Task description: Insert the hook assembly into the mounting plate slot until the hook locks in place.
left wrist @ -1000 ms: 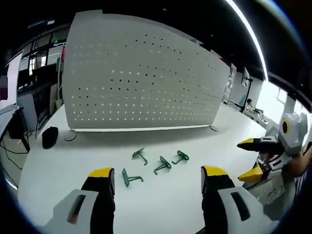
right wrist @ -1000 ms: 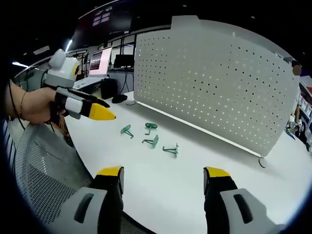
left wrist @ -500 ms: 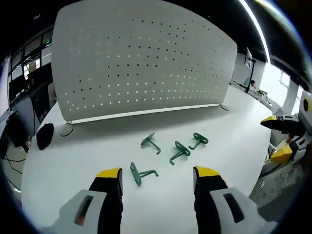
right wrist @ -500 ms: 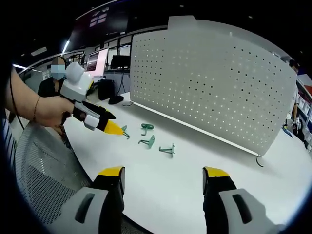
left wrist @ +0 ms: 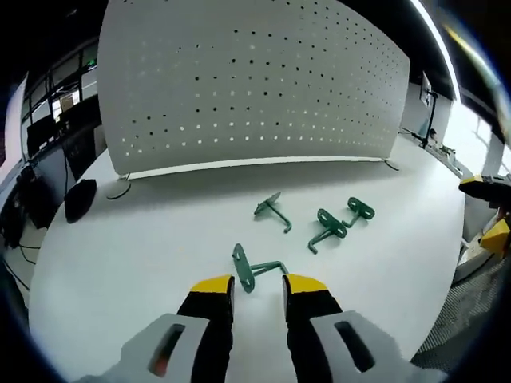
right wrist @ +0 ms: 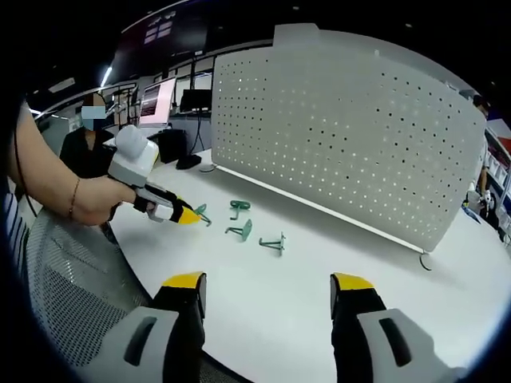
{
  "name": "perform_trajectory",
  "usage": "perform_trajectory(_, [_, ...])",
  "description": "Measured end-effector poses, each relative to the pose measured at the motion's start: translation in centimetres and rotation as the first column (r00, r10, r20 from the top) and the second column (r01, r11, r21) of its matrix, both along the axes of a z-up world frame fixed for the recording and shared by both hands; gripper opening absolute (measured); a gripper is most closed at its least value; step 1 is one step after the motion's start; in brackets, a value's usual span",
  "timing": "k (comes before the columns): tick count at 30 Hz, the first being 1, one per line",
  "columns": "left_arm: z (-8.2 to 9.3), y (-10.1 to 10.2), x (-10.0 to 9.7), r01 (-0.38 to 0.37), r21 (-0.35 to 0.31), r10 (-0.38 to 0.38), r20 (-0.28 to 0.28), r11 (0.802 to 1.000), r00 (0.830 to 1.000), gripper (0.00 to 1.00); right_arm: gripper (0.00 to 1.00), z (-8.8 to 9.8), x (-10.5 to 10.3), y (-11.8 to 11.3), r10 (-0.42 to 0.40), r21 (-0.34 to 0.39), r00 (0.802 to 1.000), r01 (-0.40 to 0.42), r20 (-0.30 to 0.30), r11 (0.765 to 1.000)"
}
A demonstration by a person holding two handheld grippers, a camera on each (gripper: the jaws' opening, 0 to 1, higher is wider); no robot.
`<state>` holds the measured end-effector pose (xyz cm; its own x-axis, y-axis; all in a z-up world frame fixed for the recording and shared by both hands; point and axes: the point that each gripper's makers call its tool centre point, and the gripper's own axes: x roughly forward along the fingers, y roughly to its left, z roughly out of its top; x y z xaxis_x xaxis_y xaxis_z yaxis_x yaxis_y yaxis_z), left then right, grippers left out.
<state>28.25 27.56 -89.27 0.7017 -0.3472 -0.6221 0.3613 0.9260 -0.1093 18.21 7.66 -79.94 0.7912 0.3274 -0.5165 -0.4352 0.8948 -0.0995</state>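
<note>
— Left gripper (left wrist: 257,285): how are its jaws set, and where is the hook?

— The jaws are drawn near each other but not yet clamped; the nearest hook (left wrist: 252,269) lies on the table (left wrist: 120,239) just ahead of the tips, partly between them. Three more hooks (left wrist: 323,223) are seen beyond, and the pegboard (left wrist: 255,88) stands upright behind them.

— And the right gripper (right wrist: 267,291)?

— Its jaws are held wide apart with nothing between, well back from the hooks.

— Which step is judged to be in hand?

— The pick-up. A closing on the hook's shank is called for, then a lift toward the board.

— What is hard to make out?

— Whether the tips touch the hook cannot be told, and no particular slot is distinguished among the holes.
</note>
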Motion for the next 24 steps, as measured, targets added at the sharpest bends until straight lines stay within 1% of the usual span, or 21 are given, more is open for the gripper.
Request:
perform_trajectory(4, [-0.8, 0.3, -0.2, -0.007, 0.008, 0.007, -0.002, 1.000, 1.000, 0.20, 0.60, -0.1, 0.0, 0.0, 0.000, -0.003, 1.000, 0.000, -0.006, 1.000])
perform_trajectory(5, [-0.6, 0.7, 0.3, -0.006, 0.021, 0.005, 0.038, 1.000, 0.999, 0.18, 0.60, -0.1, 0.0, 0.0, -0.001, -0.003, 1.000, 0.001, -0.007, 1.000])
perform_trajectory(6, [-0.8, 0.7, 0.1, -0.012, 0.010, 0.012, 0.016, 1.000, 1.000, 0.16, 0.60, -0.2, 0.0, 0.0, 0.000, -0.003, 1.000, 0.000, -0.008, 1.000])
perform_trajectory(7, [-0.7, 0.7, 0.2, -0.016, 0.004, 0.016, 0.016, 1.000, 1.000, 0.15, 0.60, -0.2, 0.0, 0.0, 0.000, -0.004, 1.000, 0.000, -0.010, 1.000])
perform_trajectory(8, [-0.7, 0.7, 0.3, -0.014, 0.004, 0.013, 0.023, 1.000, 1.000, 0.14, 0.60, -0.3, 0.0, 0.0, 0.002, -0.006, 1.000, -0.002, -0.012, 1.000])
perform_trajectory(10, [-0.8, 0.7, 0.3, -0.007, 0.025, 0.007, 0.028, 1.000, 1.000, 0.10, 0.59, -0.4, -0.1, 0.0, 0.005, -0.010, 1.000, -0.005, -0.016, 1.000])
perform_trajectory(12, [-0.7, 0.6, 0.3, -0.011, 0.019, 0.010, 0.037, 1.000, 0.999, 0.08, 0.59, -0.4, -0.1, 0.0, 0.007, -0.011, 1.000, -0.007, -0.019, 1.000])
perform_trajectory(14, [-0.8, 0.6, 0.4, -0.012, 0.031, 0.010, 0.046, 0.999, 0.999, 0.06, 0.59, -0.5, -0.1, 0.0, 0.007, -0.016, 1.000, -0.007, -0.023, 1.000])
perform_trajectory(16, [-0.9, 0.6, 0.5, -0.009, 0.038, 0.008, 0.042, 0.999, 0.999, 0.04, 0.59, -0.6, -0.1, 0.0, 0.008, -0.017, 1.000, -0.008, -0.025, 1.000])
perform_trajectory(20, [-1.0, 0.5, 0.8, 0.009, 0.038, -0.011, 0.037, 0.999, 0.999, 0.02, 0.58, -0.7, -0.2, 0.0, 0.011, -0.022, 1.000, -0.011, -0.028, 1.000])
perform_trajectory(24, [-0.7, 0.7, 0.8, 0.009, 0.034, -0.011, 0.031, 0.999, 0.999, 0.02, 0.58, -0.7, -0.2, 0.1, 0.014, -0.024, 0.999, -0.015, -0.030, 1.000])
